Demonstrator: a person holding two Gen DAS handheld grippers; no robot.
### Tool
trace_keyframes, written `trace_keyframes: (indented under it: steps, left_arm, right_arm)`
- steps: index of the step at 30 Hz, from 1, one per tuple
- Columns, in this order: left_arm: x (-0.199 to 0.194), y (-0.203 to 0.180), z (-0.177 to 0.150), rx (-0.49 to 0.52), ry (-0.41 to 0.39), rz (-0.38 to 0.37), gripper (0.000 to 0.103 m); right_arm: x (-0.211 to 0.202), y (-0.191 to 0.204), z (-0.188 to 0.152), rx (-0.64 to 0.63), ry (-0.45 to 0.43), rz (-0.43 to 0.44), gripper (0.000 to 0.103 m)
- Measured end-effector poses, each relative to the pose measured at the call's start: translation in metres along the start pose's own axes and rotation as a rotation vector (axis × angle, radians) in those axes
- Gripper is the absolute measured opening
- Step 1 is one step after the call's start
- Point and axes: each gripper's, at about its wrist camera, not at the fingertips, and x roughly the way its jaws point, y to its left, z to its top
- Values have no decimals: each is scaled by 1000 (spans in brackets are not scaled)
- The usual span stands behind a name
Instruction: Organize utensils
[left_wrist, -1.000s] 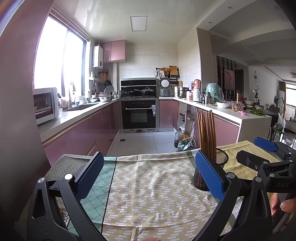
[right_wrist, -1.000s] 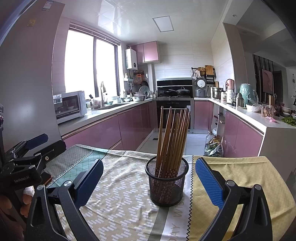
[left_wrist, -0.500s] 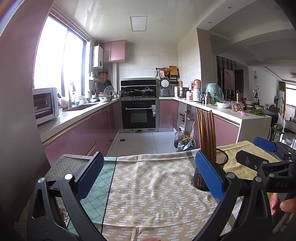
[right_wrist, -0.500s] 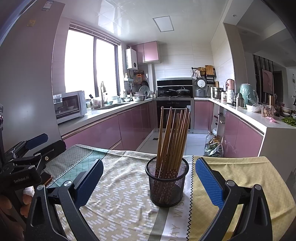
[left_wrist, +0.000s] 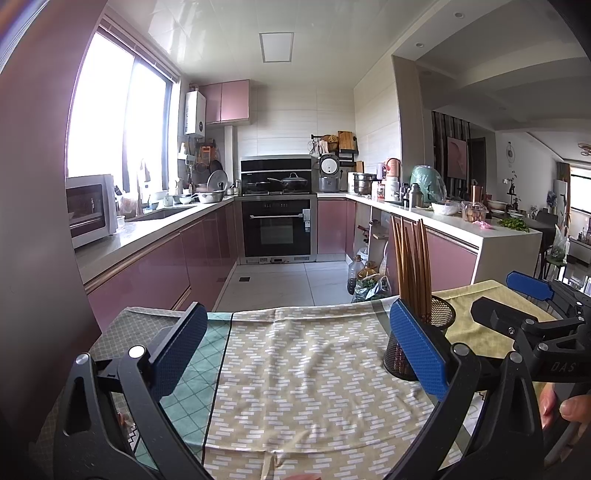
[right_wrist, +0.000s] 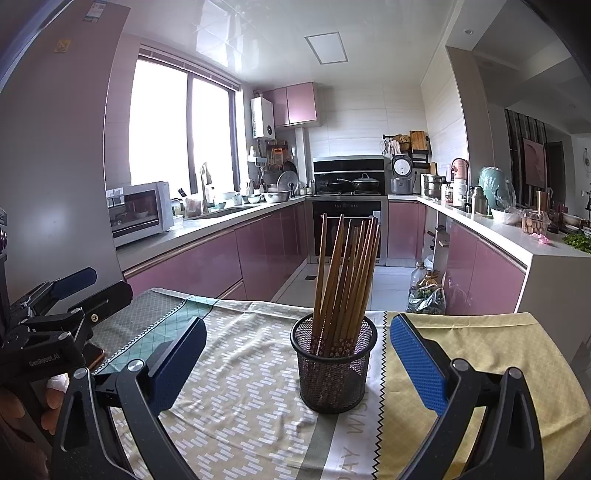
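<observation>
A black mesh cup stands on the cloth-covered table and holds several brown wooden chopsticks, upright and leaning slightly. My right gripper is open and empty, its blue pads on either side of the cup, just short of it. In the left wrist view the cup and chopsticks are at the right, partly hidden behind a blue pad. My left gripper is open and empty over the patterned cloth. Each gripper shows in the other's view: the right one and the left one.
The table carries a beige patterned cloth, a green one at left and a yellow one at right. Beyond the table's far edge is a kitchen with pink cabinets, an oven and counters.
</observation>
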Motion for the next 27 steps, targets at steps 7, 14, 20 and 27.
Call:
trace_keyframes:
  steps: [7,14,20,27]
  left_arm:
    - [0,0,0,0,-1,0,97]
    - [0,0,0,2,0,-1,97]
    - [0,0,0,0,0,1,97]
    - [0,1,0,1,-1,0,97]
  right_arm:
    - [0,1,1,-1,1,-1,96]
    - [-1,0,1,2,0,-2,96]
    - [-1,0,1,-2,-2,-3,96]
    - [0,1,1,-1,-1,-4,96]
